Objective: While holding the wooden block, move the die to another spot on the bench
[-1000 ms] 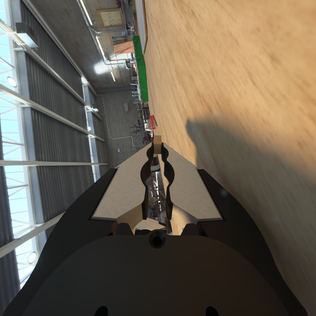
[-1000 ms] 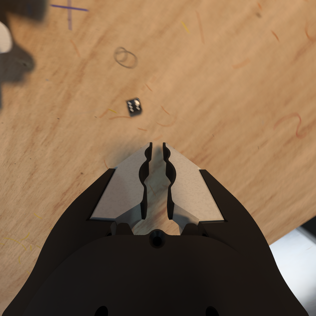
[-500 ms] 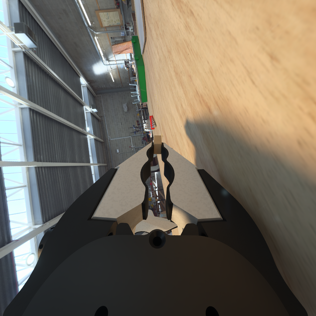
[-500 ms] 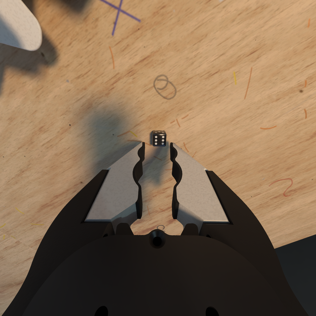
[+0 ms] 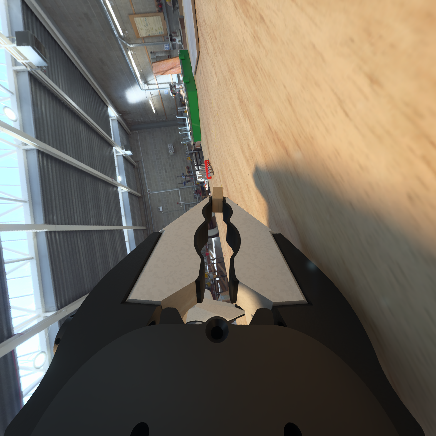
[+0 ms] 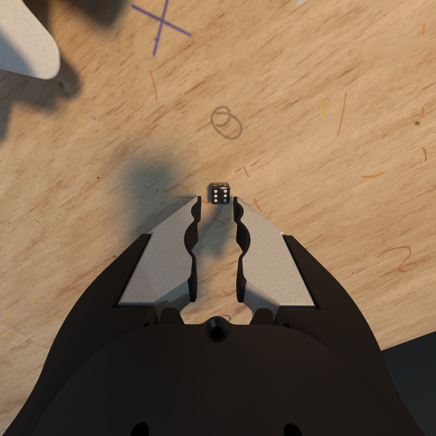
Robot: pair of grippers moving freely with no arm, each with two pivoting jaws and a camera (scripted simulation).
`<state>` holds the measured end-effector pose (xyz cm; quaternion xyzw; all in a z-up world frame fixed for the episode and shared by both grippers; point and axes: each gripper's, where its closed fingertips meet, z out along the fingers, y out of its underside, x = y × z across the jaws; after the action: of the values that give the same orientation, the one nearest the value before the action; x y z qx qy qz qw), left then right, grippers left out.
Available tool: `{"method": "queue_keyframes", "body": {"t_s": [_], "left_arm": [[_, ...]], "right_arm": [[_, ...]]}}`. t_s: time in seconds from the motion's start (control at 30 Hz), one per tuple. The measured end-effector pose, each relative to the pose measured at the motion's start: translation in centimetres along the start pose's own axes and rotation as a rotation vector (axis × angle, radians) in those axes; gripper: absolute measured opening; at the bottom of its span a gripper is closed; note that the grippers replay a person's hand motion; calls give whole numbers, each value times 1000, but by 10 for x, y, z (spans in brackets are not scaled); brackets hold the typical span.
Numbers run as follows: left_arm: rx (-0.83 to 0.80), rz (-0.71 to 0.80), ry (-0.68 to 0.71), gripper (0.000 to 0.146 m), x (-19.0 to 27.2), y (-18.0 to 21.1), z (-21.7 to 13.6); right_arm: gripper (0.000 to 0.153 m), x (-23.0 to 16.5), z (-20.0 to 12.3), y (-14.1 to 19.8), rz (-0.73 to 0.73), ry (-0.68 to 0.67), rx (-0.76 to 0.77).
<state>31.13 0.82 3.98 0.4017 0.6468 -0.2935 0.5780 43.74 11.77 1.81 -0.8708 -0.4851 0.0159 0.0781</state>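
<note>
My left gripper [image 5: 217, 200] is shut on a small pale wooden block [image 5: 217, 199] pinched at its fingertips and held above the wooden bench [image 5: 330, 118]. In the right wrist view, a small black die [image 6: 220, 193] with white pips lies on the bench [image 6: 306, 70], just beyond and between my right gripper's tips. My right gripper [image 6: 217, 200] is open, pointing down at the bench, with nothing between its jaws. One finger of the left gripper [image 6: 26, 44] shows at the top left of the right wrist view.
A green bar [image 5: 192, 99] and a red rack [image 5: 207, 168] stand far along the bench. Pen marks cover the surface: a purple cross [image 6: 162, 26], a grey scribble [image 6: 226, 122]. The bench edge [image 6: 401, 339] lies at the lower right.
My right gripper has swung over the die, opened wider and come closer to it, so the die now sits just off its tips. The left gripper holds the block still.
</note>
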Motion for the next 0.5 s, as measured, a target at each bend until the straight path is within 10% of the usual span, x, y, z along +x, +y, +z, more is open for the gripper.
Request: {"method": "queue_keyframes", "body": {"t_s": [0.5], "left_arm": [[2, -3, 8, 7, 1, 0, 0]], "right_arm": [[23, 0, 5, 8, -12, -36, -72]]}}
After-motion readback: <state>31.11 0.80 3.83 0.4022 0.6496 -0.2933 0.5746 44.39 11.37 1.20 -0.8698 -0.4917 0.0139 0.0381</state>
